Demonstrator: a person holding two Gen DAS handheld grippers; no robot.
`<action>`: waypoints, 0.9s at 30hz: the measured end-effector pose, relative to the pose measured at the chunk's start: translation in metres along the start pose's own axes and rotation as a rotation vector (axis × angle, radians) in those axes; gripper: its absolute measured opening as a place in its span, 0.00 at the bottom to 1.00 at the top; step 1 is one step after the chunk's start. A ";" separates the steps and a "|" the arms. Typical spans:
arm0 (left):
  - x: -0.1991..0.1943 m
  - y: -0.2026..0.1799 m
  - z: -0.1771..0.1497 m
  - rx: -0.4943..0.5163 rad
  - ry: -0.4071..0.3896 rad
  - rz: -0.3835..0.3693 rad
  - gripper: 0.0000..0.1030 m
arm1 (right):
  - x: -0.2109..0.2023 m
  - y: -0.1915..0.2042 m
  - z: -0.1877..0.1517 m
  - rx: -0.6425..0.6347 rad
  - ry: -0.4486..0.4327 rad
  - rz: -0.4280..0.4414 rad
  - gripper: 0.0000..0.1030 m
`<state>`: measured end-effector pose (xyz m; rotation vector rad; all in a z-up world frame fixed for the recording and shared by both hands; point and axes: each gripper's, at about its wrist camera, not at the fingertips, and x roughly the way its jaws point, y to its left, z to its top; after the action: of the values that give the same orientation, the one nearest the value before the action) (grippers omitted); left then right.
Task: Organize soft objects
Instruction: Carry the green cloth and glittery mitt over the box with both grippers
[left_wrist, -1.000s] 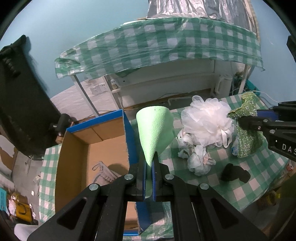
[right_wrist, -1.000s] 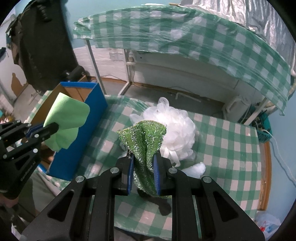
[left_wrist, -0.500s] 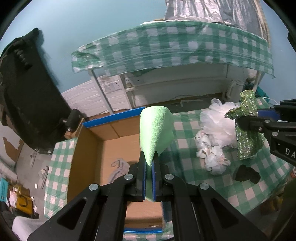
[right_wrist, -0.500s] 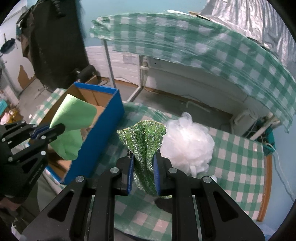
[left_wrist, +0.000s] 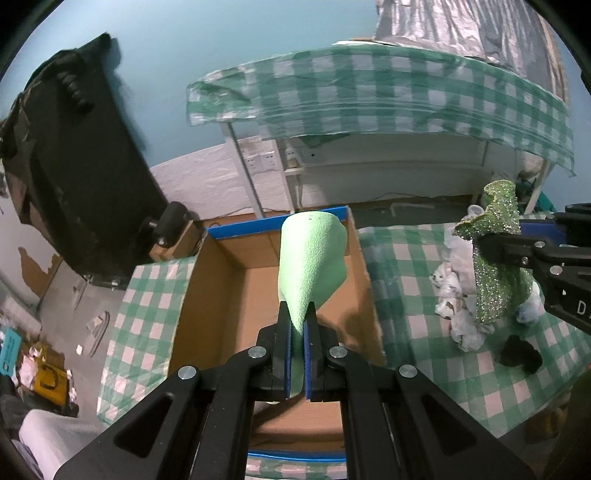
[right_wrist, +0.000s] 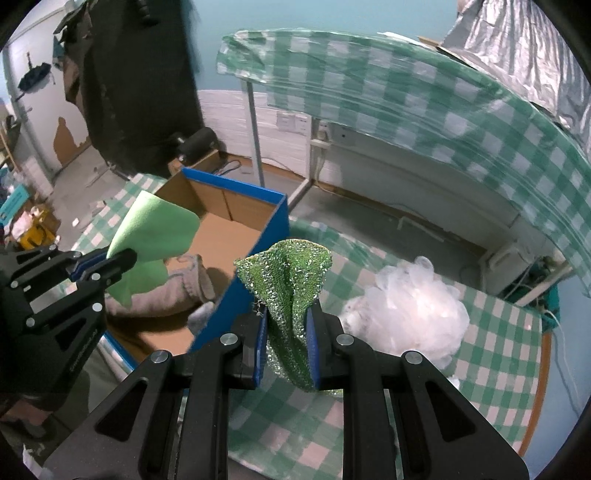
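Observation:
My left gripper (left_wrist: 298, 317) is shut on a light green cloth (left_wrist: 312, 258) and holds it above the open cardboard box with blue sides (left_wrist: 207, 306). In the right wrist view the same cloth (right_wrist: 155, 232) hangs over the box (right_wrist: 255, 280), which holds a grey sock-like item (right_wrist: 162, 295). My right gripper (right_wrist: 286, 325) is shut on a glittery green scrub cloth (right_wrist: 291, 280), held above the checked table just right of the box. It also shows in the left wrist view (left_wrist: 495, 266). A white mesh bath pouf (right_wrist: 410, 314) lies on the table.
A green checked tablecloth (left_wrist: 417, 266) covers the table. A crumpled white patterned cloth (left_wrist: 458, 314) and a small black item (left_wrist: 521, 360) lie at its right. A second checked table (left_wrist: 369, 96) stands behind. Dark clothing (left_wrist: 66, 166) hangs at the left.
Both grippers have moved left with their cloths. The light green cloth now hangs over the box interior, and the glittery cloth is now near the box's blue right wall.

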<state>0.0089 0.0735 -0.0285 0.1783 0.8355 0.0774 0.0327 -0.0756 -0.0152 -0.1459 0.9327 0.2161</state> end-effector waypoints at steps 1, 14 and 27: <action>0.001 0.003 0.000 -0.006 0.001 0.003 0.05 | 0.002 0.002 0.002 -0.003 0.000 0.005 0.17; 0.025 0.039 -0.007 -0.073 0.050 0.057 0.05 | 0.030 0.040 0.027 -0.070 0.003 0.053 0.17; 0.046 0.068 -0.014 -0.112 0.084 0.100 0.05 | 0.058 0.078 0.040 -0.115 0.042 0.129 0.17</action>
<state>0.0296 0.1479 -0.0582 0.1117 0.9031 0.2267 0.0779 0.0155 -0.0416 -0.1975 0.9725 0.3873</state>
